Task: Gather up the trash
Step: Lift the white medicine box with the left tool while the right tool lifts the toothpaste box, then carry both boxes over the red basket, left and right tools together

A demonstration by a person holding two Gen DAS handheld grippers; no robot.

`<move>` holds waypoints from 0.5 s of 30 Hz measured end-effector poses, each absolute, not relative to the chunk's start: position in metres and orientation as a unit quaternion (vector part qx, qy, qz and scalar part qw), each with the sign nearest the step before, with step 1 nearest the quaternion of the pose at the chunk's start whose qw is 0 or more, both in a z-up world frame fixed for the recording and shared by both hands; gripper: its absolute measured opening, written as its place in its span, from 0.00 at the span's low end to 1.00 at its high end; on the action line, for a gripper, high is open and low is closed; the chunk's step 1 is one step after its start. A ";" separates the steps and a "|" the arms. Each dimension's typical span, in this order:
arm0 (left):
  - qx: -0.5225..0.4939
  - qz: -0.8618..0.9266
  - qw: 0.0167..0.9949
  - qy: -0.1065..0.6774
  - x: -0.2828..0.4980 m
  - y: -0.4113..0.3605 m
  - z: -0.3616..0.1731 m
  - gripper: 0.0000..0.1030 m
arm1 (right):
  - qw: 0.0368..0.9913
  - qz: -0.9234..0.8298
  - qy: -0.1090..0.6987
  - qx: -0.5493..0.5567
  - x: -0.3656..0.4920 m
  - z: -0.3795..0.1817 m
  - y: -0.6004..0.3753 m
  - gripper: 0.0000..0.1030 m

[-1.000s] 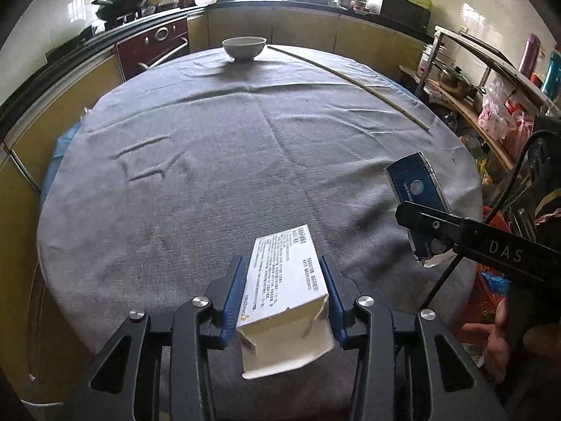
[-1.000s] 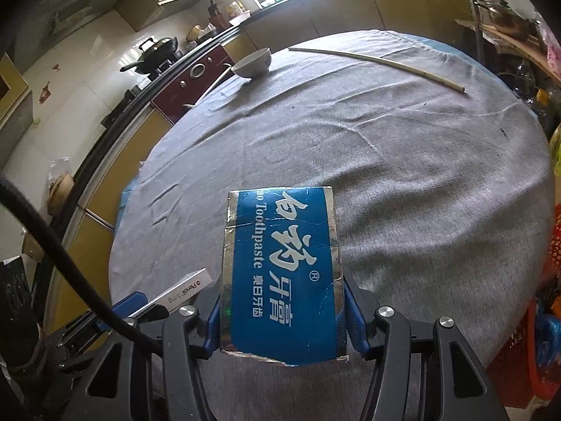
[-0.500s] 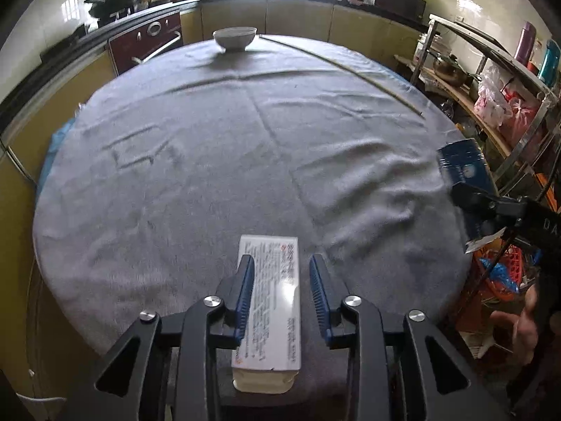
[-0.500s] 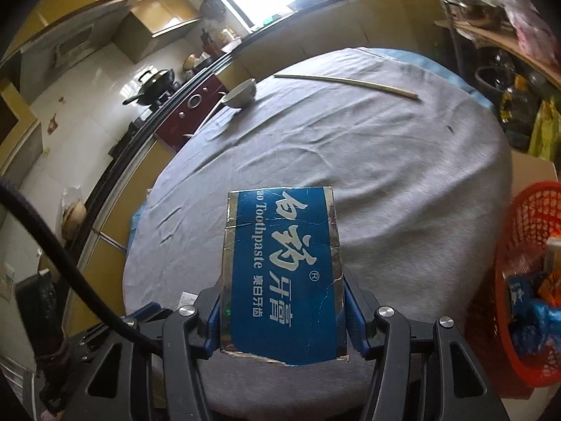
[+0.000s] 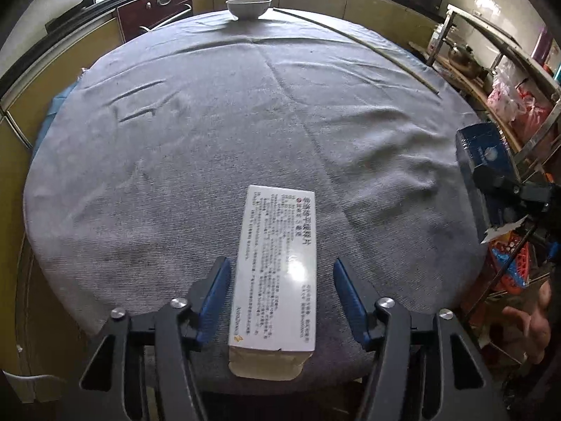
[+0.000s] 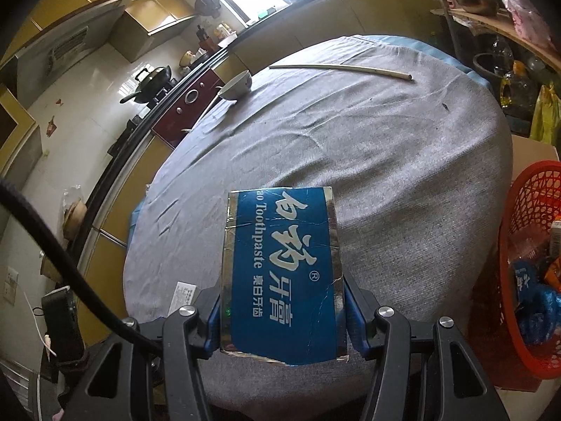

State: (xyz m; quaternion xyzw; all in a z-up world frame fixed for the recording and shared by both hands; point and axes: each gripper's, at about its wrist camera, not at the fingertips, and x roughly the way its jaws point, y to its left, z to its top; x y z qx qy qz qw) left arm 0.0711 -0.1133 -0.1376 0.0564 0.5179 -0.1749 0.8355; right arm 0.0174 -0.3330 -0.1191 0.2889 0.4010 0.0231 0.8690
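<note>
Partly, the toothpaste box (image 6: 280, 273) hides the right hand-held gripper's (image 6: 282, 312) pads.

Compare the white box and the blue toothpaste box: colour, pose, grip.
The white box is white with small dark print; the blue toothpaste box is blue with silver edges. The white box lies flat on the grey tablecloth between the open left tongs; the toothpaste box is clamped by the right tongs. Both are cardboard cartons.
</note>
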 end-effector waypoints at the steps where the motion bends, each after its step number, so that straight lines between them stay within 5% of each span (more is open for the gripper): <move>1: 0.061 -0.176 0.836 0.516 0.071 -0.115 -0.138 0.46 | 0.869 0.024 0.402 0.289 0.017 -0.120 -0.333 0.58; 15: 0.080 -0.170 0.869 0.458 0.061 -0.126 -0.102 0.46 | 0.876 0.033 0.390 0.283 0.014 -0.113 -0.332 0.58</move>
